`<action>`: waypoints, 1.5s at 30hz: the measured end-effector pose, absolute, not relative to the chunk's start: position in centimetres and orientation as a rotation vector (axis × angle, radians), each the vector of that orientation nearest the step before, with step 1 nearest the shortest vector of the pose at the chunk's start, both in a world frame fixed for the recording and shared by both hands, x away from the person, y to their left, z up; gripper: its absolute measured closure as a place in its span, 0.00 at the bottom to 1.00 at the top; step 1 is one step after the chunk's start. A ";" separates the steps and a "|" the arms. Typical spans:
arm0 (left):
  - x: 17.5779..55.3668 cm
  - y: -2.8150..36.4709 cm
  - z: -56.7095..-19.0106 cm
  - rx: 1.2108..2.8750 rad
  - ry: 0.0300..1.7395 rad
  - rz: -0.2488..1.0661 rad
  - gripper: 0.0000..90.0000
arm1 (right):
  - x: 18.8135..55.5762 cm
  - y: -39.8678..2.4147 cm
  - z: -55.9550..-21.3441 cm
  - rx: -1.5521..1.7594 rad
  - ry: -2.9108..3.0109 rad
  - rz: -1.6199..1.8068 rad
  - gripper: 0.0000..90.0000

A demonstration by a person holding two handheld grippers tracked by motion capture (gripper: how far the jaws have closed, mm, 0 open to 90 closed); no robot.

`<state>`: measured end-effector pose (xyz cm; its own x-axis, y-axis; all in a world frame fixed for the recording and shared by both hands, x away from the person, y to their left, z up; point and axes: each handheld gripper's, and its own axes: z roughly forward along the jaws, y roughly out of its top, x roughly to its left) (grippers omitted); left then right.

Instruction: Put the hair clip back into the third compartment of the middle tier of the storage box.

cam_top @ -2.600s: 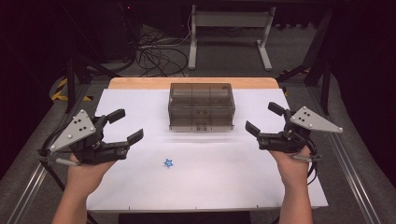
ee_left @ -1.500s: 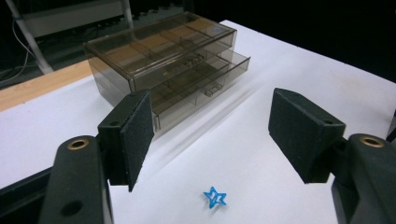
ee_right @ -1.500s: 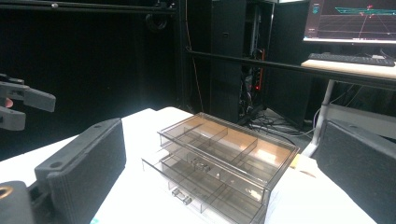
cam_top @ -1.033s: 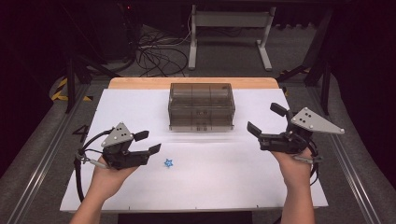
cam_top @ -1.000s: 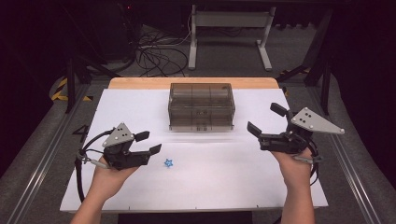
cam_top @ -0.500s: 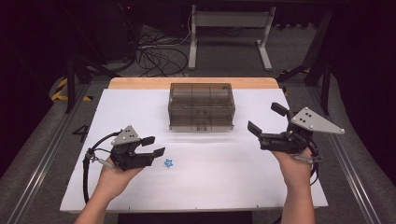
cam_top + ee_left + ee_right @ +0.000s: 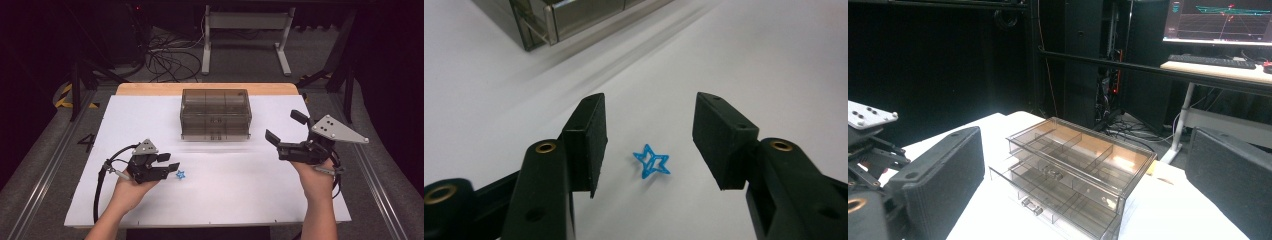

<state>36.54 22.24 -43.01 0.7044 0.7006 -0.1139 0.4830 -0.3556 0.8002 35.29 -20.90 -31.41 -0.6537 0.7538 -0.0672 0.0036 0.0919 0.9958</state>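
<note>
A small blue star [image 7: 180,174] lies flat on the white table top [image 7: 240,200], left of centre. My left gripper [image 7: 172,163] is low over the table right beside it. In the left gripper view the star [image 7: 652,162] lies between the two black pads [image 7: 589,135], with a gap on each side. The jaws have just been closing and stand open around the star. My right gripper [image 7: 286,127] hovers at the right, open with nothing in it, and points toward the smoky clear drawer box [image 7: 215,114].
The drawer box [image 7: 1073,175] stands at the back middle with its drawers shut; its corner [image 7: 544,22] shows beyond the star. A wooden strip [image 7: 200,89] edges the table's far side. A monitor [image 7: 1218,20] and desk stand behind.
My left hand has moved right and down toward the star, and its jaws have narrowed around it. The right hand has kept still.
</note>
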 end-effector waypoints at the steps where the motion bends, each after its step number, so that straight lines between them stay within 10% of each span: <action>1: 36.6 22.3 -43.1 2.029 0.909 0.312 0.55 | 35.3 -20.9 -31.4 0.745 1.780 1.620 0.03; 45: 38.0 20.8 -46.6 2.180 0.979 0.207 0.76 | 35.3 -20.6 -31.4 0.751 1.790 1.607 0.04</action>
